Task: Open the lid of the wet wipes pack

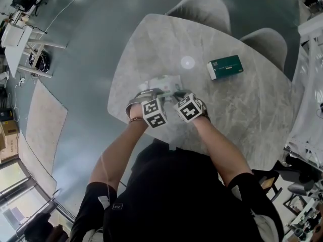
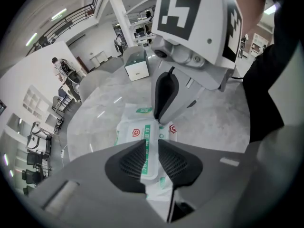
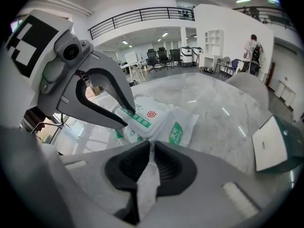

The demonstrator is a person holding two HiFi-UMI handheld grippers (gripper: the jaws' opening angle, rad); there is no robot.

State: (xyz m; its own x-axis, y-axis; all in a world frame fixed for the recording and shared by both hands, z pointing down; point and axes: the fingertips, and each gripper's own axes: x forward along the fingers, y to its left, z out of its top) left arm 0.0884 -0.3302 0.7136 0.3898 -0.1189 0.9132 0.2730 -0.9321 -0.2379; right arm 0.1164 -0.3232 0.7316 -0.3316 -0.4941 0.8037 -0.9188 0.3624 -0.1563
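Step in hand: gripping. The pack [image 1: 162, 81] lies on the worktop [image 1: 242, 105]. Jaws of our right gripper [image 3: 151, 152] pinch its end seam; those of our left gripper [image 2: 152, 148] pinch the lid [image 2: 148, 133]. Next, we judge, the lid must be lifted against that anchor.

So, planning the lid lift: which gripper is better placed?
Likely the left gripper: its jaws clamp the lid edge; the right gripper pinches the pack by its end, steadying it.
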